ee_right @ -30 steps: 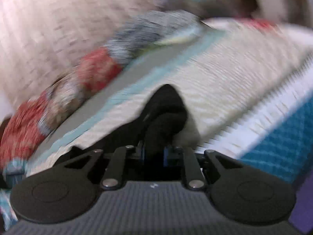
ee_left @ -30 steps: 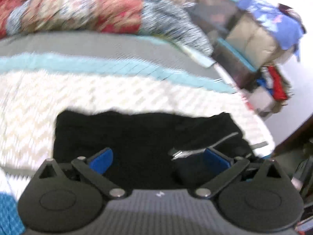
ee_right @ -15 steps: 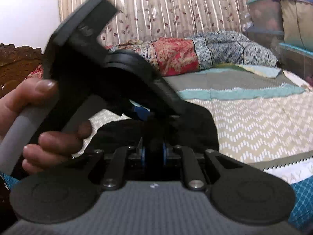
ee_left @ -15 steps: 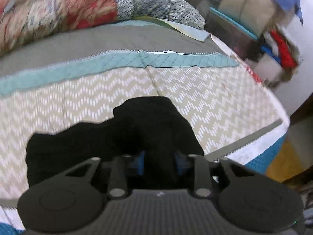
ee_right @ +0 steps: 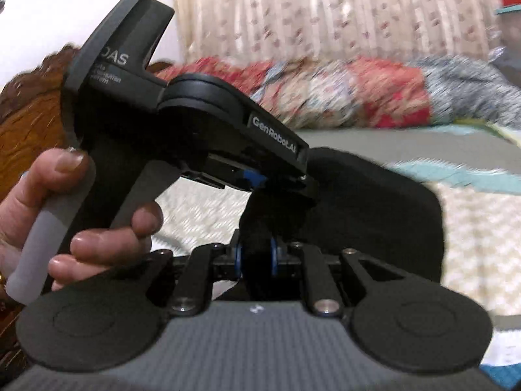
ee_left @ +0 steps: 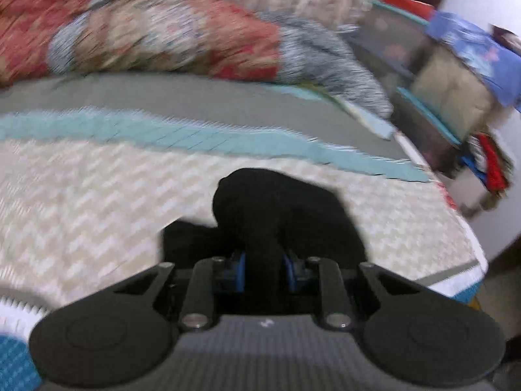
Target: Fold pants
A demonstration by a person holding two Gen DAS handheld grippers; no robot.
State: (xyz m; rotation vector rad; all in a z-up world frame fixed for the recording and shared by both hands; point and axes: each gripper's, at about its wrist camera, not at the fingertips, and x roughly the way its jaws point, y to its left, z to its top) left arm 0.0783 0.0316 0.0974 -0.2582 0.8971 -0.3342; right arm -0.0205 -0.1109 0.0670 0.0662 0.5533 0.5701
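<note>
Wide bed cover (ee_left: pixel 97 202) in cream zigzag, crossed by a teal band and a grey band toward 12 o'clock. Long patchwork quilt roll (ee_left: pixel 146 45) in red, beige and grey along the far edge, from 9 round to 1 o'clock. Pleated floral curtain (ee_right: pixel 325 13) above it in the right wrist view. Stacked storage boxes (ee_left: pixel 433 91) with a blue cloth on top at 2 o'clock, beside the bed. Carved wooden headboard (ee_right: pixel 29 107) at 9 o'clock in the right wrist view.

Black pants (ee_left: pixel 280 215) bunched in a raised hump at centre, lifted clear of the cover at the front, lower folds trailing toward 8 o'clock. Same pants (ee_right: pixel 374 208) spread as a dark sheet at 3 o'clock of the right wrist view.

Left gripper (ee_left: pixel 265 272) at 6 o'clock, blue pads pressed together on a ridge of the black fabric. Seen also from the side (ee_right: pixel 257 179), tilted downward, handle wrapped by the left hand (ee_right: pixel 65 228) at 8 o'clock.

Right gripper (ee_right: pixel 255 259) at 6 o'clock, blue pads likewise pinched on a fold of the pants, close below the left one.
</note>
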